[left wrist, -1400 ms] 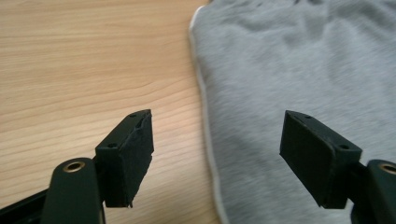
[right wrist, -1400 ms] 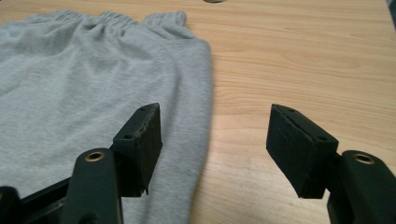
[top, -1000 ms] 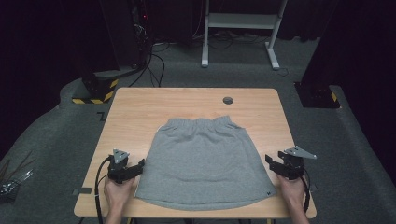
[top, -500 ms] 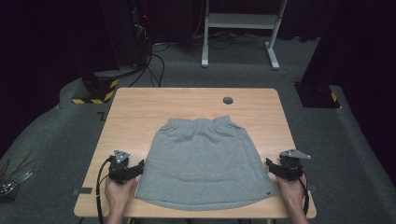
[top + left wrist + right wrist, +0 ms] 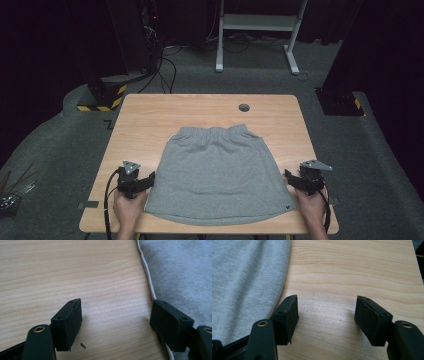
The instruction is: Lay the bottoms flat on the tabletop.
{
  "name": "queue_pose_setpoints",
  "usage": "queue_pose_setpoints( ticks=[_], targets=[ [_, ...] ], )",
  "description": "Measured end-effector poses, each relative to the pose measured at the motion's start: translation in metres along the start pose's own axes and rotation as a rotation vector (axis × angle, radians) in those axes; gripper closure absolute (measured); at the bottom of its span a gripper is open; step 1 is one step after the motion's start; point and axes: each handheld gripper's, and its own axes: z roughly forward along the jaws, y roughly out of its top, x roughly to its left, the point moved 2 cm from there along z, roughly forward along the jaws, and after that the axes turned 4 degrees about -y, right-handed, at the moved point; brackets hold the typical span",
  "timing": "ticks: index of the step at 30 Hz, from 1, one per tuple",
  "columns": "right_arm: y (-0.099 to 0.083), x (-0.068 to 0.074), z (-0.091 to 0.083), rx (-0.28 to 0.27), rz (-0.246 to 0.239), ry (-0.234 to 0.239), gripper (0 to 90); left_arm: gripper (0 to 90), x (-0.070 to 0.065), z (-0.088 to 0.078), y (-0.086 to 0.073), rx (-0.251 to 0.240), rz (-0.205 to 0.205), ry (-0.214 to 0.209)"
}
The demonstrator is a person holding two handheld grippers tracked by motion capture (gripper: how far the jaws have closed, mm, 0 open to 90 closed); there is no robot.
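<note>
Grey skirt (image 5: 220,175) flat between left gripper (image 5: 145,182) and right gripper (image 5: 292,179), both jaws apart, empty.

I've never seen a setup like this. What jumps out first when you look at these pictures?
A grey skirt lies spread flat in the middle of a wooden table, waistband toward the far edge. At its two near corners a person holds a black gripper in each hand: the left gripper beside the skirt's left edge, the right gripper beside its right edge, both with jaws open over bare wood. A small dark round spot sits near the table's far edge.
</note>
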Motion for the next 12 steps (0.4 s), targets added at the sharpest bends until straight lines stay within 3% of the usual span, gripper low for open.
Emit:
queue_pose_setpoints(
  ticks=[12],
  targets=[
    [0.0,0.0001,0.0,-0.001,-0.003,-0.001,36.5,26.1,-0.0004,0.0,0.0,0.001,0.006,-0.01]
  ],
)
